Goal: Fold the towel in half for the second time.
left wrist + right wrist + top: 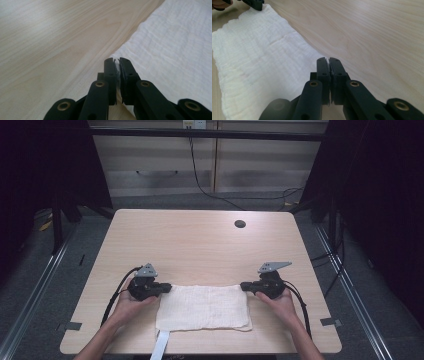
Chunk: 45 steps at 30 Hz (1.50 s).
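2 black tools (pixel 167 289), brass screws, trailing cables

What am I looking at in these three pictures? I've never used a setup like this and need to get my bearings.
There is no robot arm: a person holds a hand-held tool with two black jaws in each hand. The high view looks down on a wooden table from the person's side. On it lies a white cloth, spread flat. The left gripper pinches the cloth's far left corner; the right gripper sits shut at the far right corner. The other two pictures come from cameras riding on each tool, looking along its jaws. In the left gripper view, cloth shows between the closed jaws.
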### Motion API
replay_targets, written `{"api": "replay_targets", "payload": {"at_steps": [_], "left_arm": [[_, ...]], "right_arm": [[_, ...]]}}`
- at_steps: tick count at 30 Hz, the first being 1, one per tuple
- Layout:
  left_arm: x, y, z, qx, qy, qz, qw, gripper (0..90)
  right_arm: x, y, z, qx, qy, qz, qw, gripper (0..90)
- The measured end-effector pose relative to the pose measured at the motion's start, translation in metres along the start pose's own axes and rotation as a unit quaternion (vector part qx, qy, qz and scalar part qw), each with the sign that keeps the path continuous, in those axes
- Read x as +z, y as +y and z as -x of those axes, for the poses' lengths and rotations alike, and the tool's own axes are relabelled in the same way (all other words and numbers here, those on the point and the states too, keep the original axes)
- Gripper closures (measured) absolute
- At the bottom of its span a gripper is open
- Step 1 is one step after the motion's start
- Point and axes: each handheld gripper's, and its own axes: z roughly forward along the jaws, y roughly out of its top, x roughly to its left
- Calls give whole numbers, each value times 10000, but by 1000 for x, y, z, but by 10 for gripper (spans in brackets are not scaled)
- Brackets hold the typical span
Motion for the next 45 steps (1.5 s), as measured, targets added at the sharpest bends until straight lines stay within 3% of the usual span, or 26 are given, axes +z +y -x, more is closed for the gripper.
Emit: {"api": "replay_targets", "payload": {"at_steps": [11, 18, 20, 23, 28, 30, 32, 36, 45], "left_arm": [[-9, 13, -2, -105, 45, 259, 9996, 851], [-15, 33, -1, -56, 43, 417, 9991, 850], [-15, 37, -5, -220, -30, 534, 9983, 850], [-14, 44, -8, -185, 86, 546, 9983, 851], [-22, 50, -10, -180, 132, 707, 9972, 851], [-29, 46, -10, -225, 102, 949, 9952, 851], [-29, 44, -12, -220, 253, 767, 9965, 851], [-18, 33, -15, -289, 290, 560, 9976, 851], [-9, 29, -16, -385, 323, 472, 9976, 851]], "right_arm": [[-4, 10, 3, -64, -18, 98, 9999, 870], [-5, 27, 8, -175, -74, 83, 9998, 870], [-6, 32, 8, -173, -81, 127, 9997, 870], [-6, 38, 7, -225, -124, 145, 9996, 870], [-15, 49, 10, -254, -134, 421, 9987, 870], [-20, 53, 9, -307, -167, 574, 9977, 871], [-24, 54, 6, -321, -109, 720, 9968, 871], [-17, 46, 5, -361, -163, 547, 9977, 871], [-19, 33, -2, -372, -43, 650, 9972, 870]]}}
